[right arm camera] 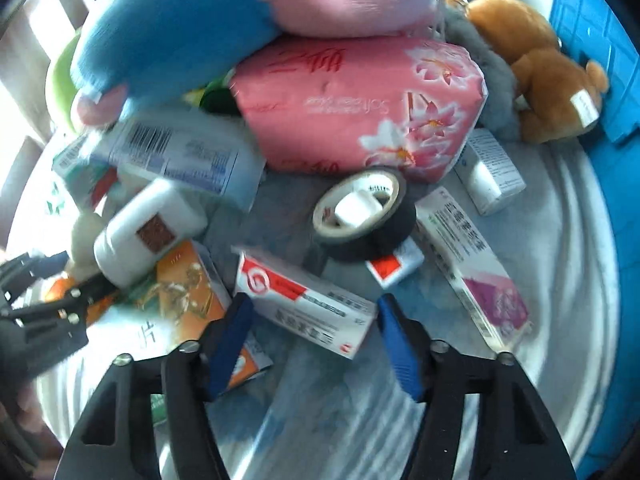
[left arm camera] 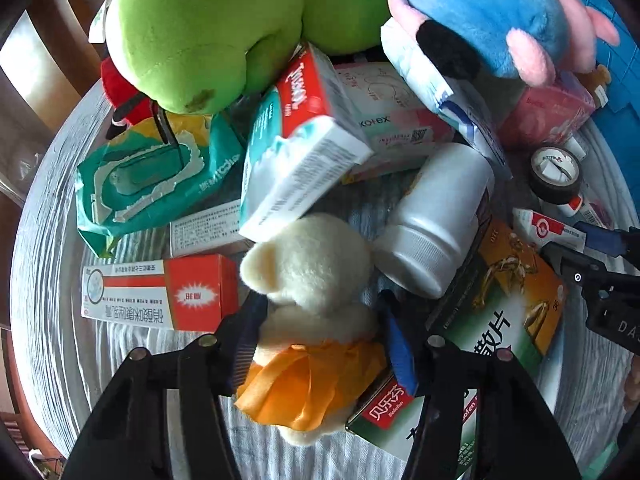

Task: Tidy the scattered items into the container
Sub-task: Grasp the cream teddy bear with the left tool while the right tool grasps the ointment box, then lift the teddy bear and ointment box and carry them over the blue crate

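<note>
On a round worktop [left arm camera: 48, 240] under a grey-white ribbed cloth, both tongs point down into a heap of toys and boxes.

Behind it stand wooden slats with daylight between them, and a blue container [right arm camera: 600, 60] sits at the far right edge. The left tongs [left arm camera: 320, 320] grip a cream plush bear [left arm camera: 312, 264] with an orange bow. The right tongs [right arm camera: 312, 320] straddle 1 red-and-white medicine box [right arm camera: 304, 300]; whether the pads press it cannot be told. Counted: 1 green plush [left arm camera: 200, 32], 1 blue-and-pink plush [left arm camera: 480, 8], 1 brown plush [right arm camera: 540, 64], 1 white bottle [left arm camera: 436, 216], 1 tape roll [right arm camera: 364, 216], 1 pink tissue pack [right arm camera: 360, 108].
</note>
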{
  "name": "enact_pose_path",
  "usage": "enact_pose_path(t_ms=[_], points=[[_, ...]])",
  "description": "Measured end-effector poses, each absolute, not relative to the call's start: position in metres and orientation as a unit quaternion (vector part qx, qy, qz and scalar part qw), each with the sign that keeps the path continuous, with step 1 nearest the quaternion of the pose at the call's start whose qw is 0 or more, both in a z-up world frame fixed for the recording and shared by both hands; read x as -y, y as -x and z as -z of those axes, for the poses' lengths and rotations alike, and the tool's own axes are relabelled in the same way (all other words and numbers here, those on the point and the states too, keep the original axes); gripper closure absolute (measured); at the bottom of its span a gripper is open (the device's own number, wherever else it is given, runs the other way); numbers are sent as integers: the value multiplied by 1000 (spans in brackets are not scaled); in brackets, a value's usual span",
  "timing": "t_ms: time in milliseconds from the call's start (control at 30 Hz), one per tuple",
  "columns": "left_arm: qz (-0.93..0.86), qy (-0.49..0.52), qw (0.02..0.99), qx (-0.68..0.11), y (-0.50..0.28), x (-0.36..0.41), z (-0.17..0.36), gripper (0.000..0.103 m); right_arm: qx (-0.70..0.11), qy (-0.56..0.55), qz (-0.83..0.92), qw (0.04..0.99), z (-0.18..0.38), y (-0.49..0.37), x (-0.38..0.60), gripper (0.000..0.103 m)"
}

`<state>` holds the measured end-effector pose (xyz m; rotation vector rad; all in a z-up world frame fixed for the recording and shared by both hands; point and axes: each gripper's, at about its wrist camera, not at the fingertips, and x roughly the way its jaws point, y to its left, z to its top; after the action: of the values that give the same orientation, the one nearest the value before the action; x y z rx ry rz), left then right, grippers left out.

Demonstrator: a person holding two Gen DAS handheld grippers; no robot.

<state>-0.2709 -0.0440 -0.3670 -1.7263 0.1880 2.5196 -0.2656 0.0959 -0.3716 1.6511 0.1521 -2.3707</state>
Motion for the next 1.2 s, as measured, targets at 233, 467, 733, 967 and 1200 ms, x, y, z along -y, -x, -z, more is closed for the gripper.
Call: enact_pose_path(t_ms=[233, 467, 733, 967, 1200], points=[[-817, 572, 51, -51, 264, 40, 367, 47, -65, -572, 806, 134, 367, 253, -94, 63], [-821, 567, 44, -46, 265, 34, 365, 47, -86, -558, 812, 145, 365, 263, -86, 58], [-825, 562, 37, -32, 265, 30, 358, 51, -112, -553, 815, 132, 367, 262, -75, 75], [-845, 534, 27, -24, 258, 26, 324, 52, -104, -530, 831, 132, 341, 249, -79, 77], [-874, 485, 19, -24, 237, 14, 269, 52, -97, -485, 856, 149, 295, 228, -86, 78]])
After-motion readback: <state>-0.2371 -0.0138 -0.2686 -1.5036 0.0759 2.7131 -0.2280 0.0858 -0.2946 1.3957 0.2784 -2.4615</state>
